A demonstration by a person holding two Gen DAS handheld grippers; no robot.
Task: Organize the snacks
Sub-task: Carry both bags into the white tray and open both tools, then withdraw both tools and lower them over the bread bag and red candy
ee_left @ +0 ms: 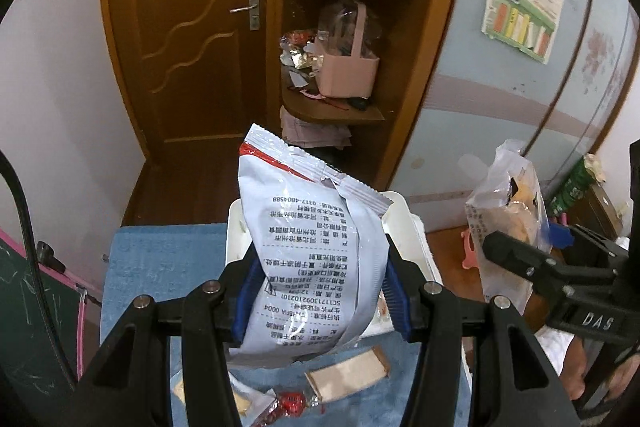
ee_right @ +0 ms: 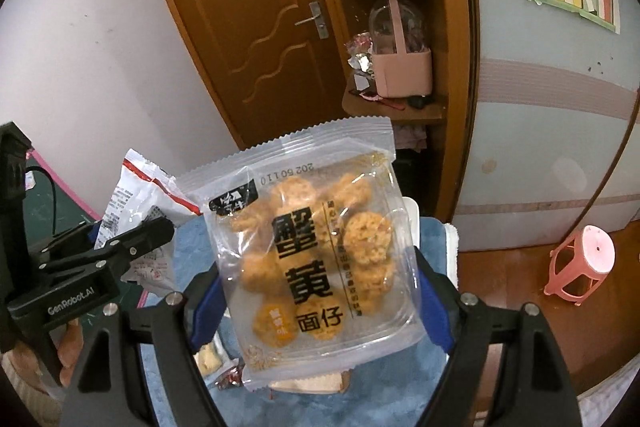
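Note:
My left gripper (ee_left: 320, 267) is shut on a silver-white snack bag (ee_left: 312, 247) with a red stripe and black print, held upright above the blue cloth. My right gripper (ee_right: 320, 287) is shut on a clear pack of golden round crackers (ee_right: 320, 239), its blue pads pressing both side edges. In the right wrist view, the silver bag (ee_right: 140, 187) and the left gripper's black fingers (ee_right: 136, 239) sit at the left. In the left wrist view, the cracker pack (ee_left: 508, 211) shows at the right. A white tray (ee_left: 404, 223) lies behind the silver bag.
A blue cloth (ee_left: 160, 255) covers the surface below, with a beige wrapped bar (ee_left: 352, 375) and a red-wrapped candy (ee_left: 290, 401) on it. Beyond stand a wooden door (ee_left: 192, 47), corner shelves with a pink basket (ee_left: 348, 67), and a pink stool (ee_right: 584, 263) on the floor.

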